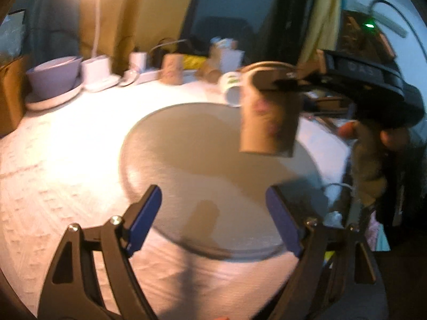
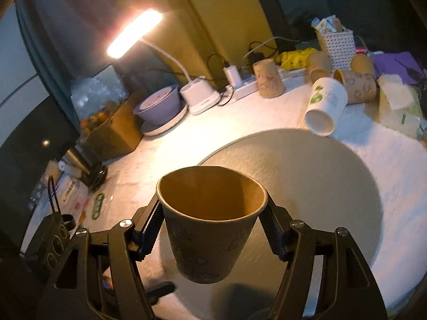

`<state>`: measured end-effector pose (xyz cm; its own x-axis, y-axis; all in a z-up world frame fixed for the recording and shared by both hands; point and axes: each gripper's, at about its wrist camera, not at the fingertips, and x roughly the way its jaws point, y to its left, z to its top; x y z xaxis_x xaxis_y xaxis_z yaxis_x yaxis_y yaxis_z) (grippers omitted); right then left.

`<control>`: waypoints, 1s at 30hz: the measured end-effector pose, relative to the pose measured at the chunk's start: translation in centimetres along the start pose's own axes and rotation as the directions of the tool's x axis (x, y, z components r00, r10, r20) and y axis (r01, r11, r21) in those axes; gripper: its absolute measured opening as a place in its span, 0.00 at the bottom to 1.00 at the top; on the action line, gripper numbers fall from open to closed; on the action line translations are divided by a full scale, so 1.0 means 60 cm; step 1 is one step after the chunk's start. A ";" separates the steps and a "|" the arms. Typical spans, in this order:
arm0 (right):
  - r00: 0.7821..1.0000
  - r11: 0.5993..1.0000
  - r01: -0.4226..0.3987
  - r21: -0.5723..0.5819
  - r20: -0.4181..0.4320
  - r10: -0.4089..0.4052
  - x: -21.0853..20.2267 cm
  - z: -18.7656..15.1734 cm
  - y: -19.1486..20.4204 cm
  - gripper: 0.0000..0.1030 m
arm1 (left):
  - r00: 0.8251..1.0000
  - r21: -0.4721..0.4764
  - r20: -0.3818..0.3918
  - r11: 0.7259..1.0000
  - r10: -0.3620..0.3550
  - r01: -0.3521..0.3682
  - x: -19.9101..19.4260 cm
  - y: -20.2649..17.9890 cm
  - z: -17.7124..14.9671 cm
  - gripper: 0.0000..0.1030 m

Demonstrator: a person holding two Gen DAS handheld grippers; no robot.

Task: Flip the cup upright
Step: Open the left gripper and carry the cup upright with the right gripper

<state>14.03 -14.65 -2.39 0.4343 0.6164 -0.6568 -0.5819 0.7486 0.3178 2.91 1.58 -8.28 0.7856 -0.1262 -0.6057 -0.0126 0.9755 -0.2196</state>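
Brown paper cup (image 2: 212, 224) clamped near its rim by right gripper (image 2: 213, 229), mouth up, long axis near vertical, hanging above round grey mat (image 2: 320, 176) on desk. Left gripper (image 1: 213, 221) wide open, empty, nearby.

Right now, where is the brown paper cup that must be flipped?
The brown paper cup is held mouth-up in the right gripper, above the round grey mat; the left wrist view shows it at upper right.
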 end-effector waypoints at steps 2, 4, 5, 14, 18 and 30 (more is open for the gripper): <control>1.000 0.999 0.028 -0.015 0.006 -0.028 0.004 0.009 -0.007 0.69 | 1.000 -0.045 -0.010 0.999 0.017 -0.017 -0.004 0.018 0.008 0.79; 0.999 0.999 0.041 -0.024 0.006 -0.041 0.010 0.015 -0.011 0.69 | 0.999 -0.087 -0.016 0.995 0.037 -0.038 -0.004 0.037 0.019 0.79; 0.999 0.999 0.047 -0.027 0.004 -0.047 0.015 0.017 -0.012 0.69 | 0.999 -0.100 -0.018 0.994 0.048 -0.049 -0.004 0.043 0.021 0.79; 0.993 0.983 0.115 -0.140 -0.009 -0.118 0.067 0.027 0.001 0.69 | 0.996 -0.217 -0.070 0.974 0.047 -0.061 0.030 0.090 0.057 0.79; 0.992 0.975 0.124 -0.184 -0.009 -0.128 0.089 0.032 0.010 0.69 | 0.995 -0.265 -0.097 0.963 0.030 -0.055 0.048 0.105 0.062 0.79; 0.978 0.933 0.211 -0.292 0.051 -0.204 0.104 0.020 0.020 0.69 | 0.990 -0.277 -0.137 0.958 0.035 -0.073 0.079 0.110 0.064 0.79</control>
<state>16.85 -9.64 -5.29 0.5789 0.4621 -0.6719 -0.6523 0.7568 -0.0416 8.95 8.10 -9.68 0.6923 -0.1151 -0.7123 -0.2404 0.8940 -0.3781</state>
